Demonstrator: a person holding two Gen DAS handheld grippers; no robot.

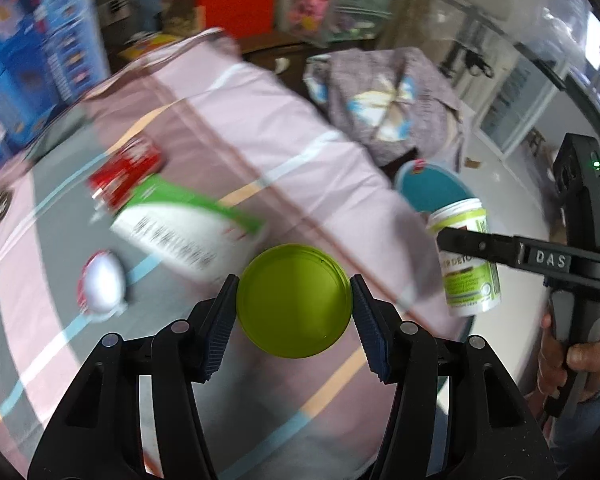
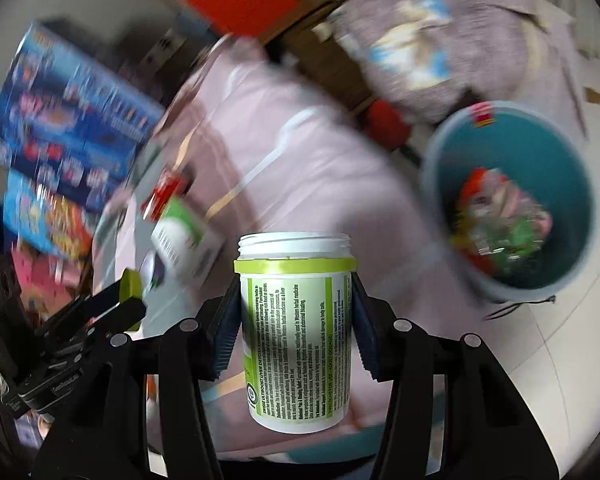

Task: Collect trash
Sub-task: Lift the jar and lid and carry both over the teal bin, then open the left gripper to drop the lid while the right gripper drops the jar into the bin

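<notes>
While our left hand-held gripper (image 1: 294, 306) clenches a round lime-green lid (image 1: 294, 301) by its rim, our right hand-held gripper (image 2: 294, 318) grasps the open jar (image 2: 296, 332) the lid seems to match. The jar is white plastic with a threaded neck, a lime-green band below the neck, and a green-and-white label of small black print, turned sideways. It stands upright between the ribbed blue pads, held in the air above a pink bedsheet (image 2: 320, 168) with pale and tan stripes. In the left view the same jar (image 1: 466, 256) appears at the right, partly crossed by the right gripper's black finger, with a person's hand (image 1: 572, 360) on the handle below.

To the right of the bed, on a pale floor, stands a round bin (image 2: 572, 152) with a teal interior, holding crumpled red, green and pink wrappers (image 2: 500, 216) too blurred to name. In the left view only its rim and upper interior show beyond the bed's edge.

On the sheet lie a green-and-white box (image 1: 188, 228), a red packet (image 1: 126, 174) behind and touching it, and a small white oval item with a red edge (image 1: 102, 282) nearby. All are motion-blurred, and their print cannot be read. A rumpled patterned blanket (image 1: 392, 96) lies beyond the bed. Blue printed cartons (image 2: 72, 120) stand at the left, smeared by blur.
</notes>
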